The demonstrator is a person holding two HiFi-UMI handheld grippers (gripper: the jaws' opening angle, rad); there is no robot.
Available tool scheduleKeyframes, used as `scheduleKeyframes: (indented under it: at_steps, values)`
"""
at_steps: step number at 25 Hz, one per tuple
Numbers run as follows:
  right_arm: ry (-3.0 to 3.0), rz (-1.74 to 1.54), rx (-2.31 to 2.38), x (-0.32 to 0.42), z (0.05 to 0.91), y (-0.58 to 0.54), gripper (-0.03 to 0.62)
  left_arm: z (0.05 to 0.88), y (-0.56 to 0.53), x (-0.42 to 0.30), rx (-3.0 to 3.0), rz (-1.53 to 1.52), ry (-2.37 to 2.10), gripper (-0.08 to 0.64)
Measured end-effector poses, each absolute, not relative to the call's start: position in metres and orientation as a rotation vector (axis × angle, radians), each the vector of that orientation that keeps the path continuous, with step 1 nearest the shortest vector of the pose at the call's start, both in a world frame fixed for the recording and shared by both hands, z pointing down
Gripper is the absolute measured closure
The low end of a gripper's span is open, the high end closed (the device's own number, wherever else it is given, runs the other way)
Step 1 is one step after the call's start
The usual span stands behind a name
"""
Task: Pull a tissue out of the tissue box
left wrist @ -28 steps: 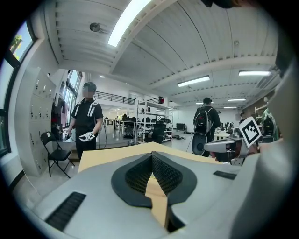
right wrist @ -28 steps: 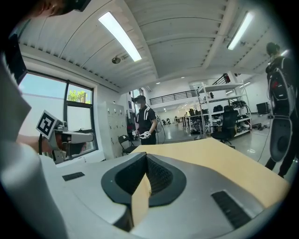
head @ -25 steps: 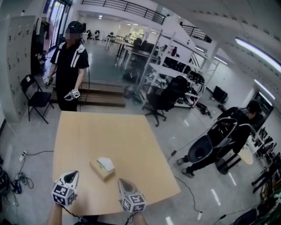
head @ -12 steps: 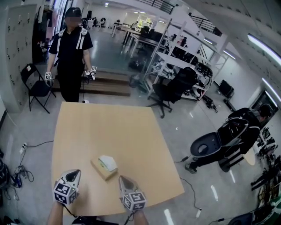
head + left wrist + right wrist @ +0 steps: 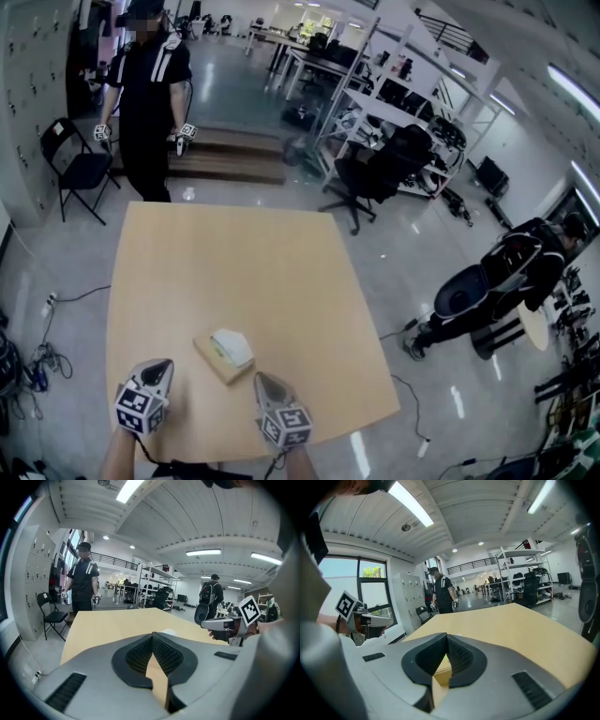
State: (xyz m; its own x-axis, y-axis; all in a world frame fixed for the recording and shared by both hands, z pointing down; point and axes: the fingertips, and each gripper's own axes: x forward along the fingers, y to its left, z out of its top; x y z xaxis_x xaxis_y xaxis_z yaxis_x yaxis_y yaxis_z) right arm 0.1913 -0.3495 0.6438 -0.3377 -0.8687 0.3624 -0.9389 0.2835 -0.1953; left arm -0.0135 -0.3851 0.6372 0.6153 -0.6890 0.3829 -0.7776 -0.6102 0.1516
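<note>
Shut and empty, my left hand-held gripper [image 5: 159, 367] and right hand-held gripper [image 5: 262, 381] hover near the tissue box [image 5: 216, 362] on the tabletop [image 5: 234, 262] — best to open one, pinch the raised tissue [image 5: 232, 344], pull straight up.

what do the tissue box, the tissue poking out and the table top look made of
Tissue box: probably cardboard, matte tan with crisp flat faces.
Tissue: thin white paper, rising in soft folds from the box top.
Table top: looks like light wood or wood-look laminate, smooth and even beige; which one cannot be told.
</note>
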Motion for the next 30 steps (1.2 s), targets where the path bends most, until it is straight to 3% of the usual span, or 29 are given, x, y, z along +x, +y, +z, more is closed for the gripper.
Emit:
scheduleKeyframes:
  at_steps: [25,30]
  values:
    - [-2.262,0.693,1.626,0.194,0.697,-0.396,0.58,0.685,-0.421,0.002,2.448,0.505,-1.097,0.552]
    - [-2.282,0.693,1.622,0.194,0.696,-0.401,0.529,0.688,-0.425,-0.003,2.436,0.497,-1.114,0.552]
